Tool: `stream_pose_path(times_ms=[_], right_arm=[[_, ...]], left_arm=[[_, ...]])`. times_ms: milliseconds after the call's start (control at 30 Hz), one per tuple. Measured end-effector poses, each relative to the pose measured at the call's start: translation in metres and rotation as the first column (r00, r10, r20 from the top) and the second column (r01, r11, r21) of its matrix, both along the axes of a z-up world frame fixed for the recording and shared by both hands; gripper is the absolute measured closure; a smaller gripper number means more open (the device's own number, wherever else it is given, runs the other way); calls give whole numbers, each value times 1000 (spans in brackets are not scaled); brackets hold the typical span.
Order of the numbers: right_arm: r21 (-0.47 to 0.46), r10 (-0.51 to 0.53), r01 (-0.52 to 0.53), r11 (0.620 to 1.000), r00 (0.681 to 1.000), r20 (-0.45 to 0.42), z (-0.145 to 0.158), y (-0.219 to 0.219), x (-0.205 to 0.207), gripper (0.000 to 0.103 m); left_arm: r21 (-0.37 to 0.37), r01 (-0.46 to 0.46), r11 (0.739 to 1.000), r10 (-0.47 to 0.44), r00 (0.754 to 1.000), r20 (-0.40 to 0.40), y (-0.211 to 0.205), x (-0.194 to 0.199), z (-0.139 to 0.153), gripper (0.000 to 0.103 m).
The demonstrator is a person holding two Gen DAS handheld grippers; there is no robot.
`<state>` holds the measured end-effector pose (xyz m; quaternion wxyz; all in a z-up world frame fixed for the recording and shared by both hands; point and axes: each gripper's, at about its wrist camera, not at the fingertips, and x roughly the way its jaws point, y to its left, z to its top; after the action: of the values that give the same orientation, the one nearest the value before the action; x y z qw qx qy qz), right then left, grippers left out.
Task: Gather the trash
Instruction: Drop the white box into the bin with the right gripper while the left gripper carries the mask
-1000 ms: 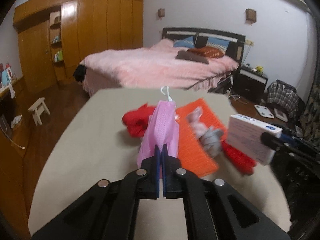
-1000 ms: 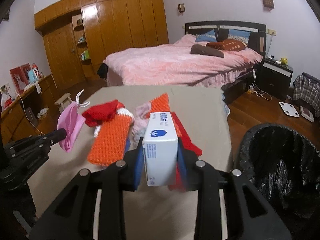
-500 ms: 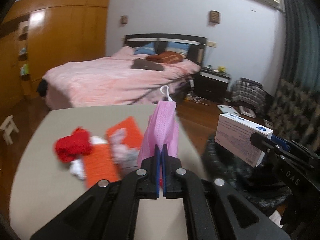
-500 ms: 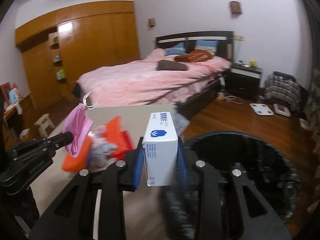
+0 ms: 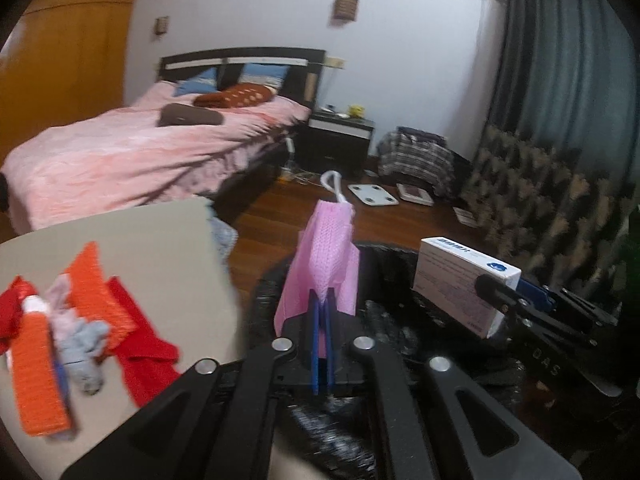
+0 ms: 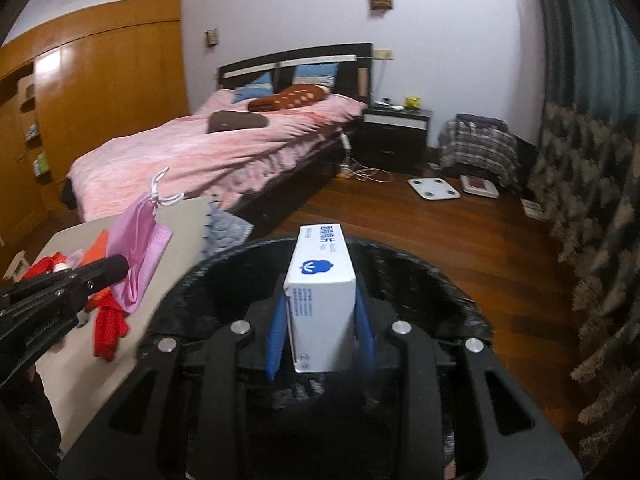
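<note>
My left gripper [image 5: 321, 308] is shut on a pink face mask [image 5: 326, 256] and holds it upright over the rim of a black-lined trash bin [image 5: 400, 264]. My right gripper [image 6: 320, 308] is shut on a white box with a blue logo [image 6: 322, 284] and holds it above the open bin [image 6: 420, 280]. The mask and the left gripper also show at the left of the right wrist view [image 6: 138, 248]. The box also shows at the right of the left wrist view [image 5: 460, 284].
A beige table [image 5: 160, 240] at the left holds orange, red and grey cloths [image 5: 80, 320]. Behind are a pink bed [image 5: 140, 152], a nightstand [image 6: 396, 136], floor scales [image 6: 434, 189] and a curtain [image 6: 592, 200] at the right.
Both grippers have swung right, away from the table, and now hold the mask and the box over the bin. Their grips have not changed.
</note>
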<state>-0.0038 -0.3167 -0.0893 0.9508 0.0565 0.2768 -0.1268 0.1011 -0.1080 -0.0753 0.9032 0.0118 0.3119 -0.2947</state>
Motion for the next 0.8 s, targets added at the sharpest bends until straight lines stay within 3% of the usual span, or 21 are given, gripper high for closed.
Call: stream_pose_path(times_ms=[33, 67, 100, 133, 200, 267, 333, 433, 800], right_arm=[[-3, -14, 14, 1000, 1000, -2, -1, -2, 2, 70], [-5, -26, 26, 1000, 1000, -2, -2, -6, 1, 61], [-9, -41, 41, 999, 999, -2, -3, -9, 0, 47], [-12, -48, 48, 999, 999, 3, -4, -10, -2, 41], [-24, -58, 59, 998, 998, 19, -4, -10, -5, 26], [-39, -54, 55, 998, 998, 28, -3, -6, -5, 11], [-44, -44, 46, 998, 998, 44, 0, 0, -4, 9], [-32, 7, -6, 999, 999, 51, 2, 15, -1, 7], [-11, 218, -218, 976, 975, 46, 14, 101, 28, 7]], left_arm=[[-6, 11, 1000, -11, 1000, -6, -3, 0, -1, 84], [-10, 16, 1000, -16, 1000, -12, -3, 2, -2, 65], [-15, 12, 1000, -12, 1000, -12, -2, 2, -2, 55], [-21, 0, 1000, 0, 1000, -4, 2, 0, -1, 44], [-18, -20, 1000, 20, 1000, 8, 9, -2, 0, 39], [-3, -56, 998, 56, 998, 32, 25, -5, 2, 28], [14, -101, 995, 100, 993, 63, 41, -10, 3, 20], [32, -175, 984, 171, 981, 97, 70, -17, 5, 15], [80, -394, 916, 381, 914, 136, 173, -27, -1, 15]])
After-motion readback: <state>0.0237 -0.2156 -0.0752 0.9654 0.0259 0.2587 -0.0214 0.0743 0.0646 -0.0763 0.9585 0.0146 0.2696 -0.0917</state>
